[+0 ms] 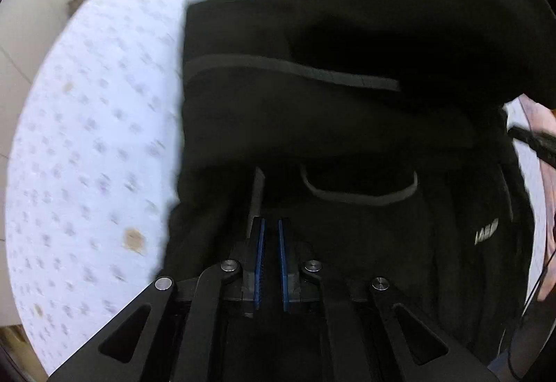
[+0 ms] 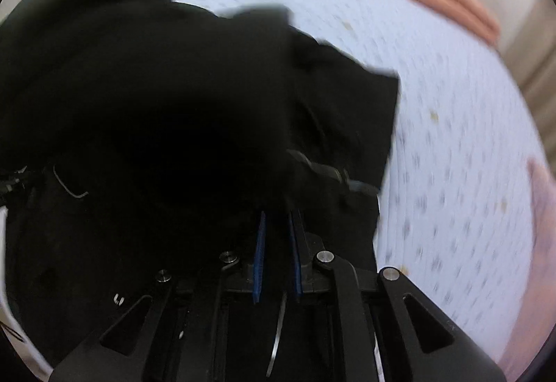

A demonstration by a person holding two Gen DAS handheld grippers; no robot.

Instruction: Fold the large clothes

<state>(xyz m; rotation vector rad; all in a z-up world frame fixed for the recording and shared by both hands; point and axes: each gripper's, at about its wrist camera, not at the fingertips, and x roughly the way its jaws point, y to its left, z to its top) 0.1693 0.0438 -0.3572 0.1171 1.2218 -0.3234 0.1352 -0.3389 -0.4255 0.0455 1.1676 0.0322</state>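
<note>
The black garment [image 1: 347,124] is a big rumpled heap with grey piping and a small white logo, lying on the white dotted bed sheet [image 1: 97,138]. The left gripper [image 1: 271,225] and right gripper [image 2: 278,218] both hang over it, blue-padded fingers nearly together; whether they pinch any fabric is hard to tell.

Black garment [image 1: 347,124] bunched on bedsheet [image 1: 87,138]
</note>
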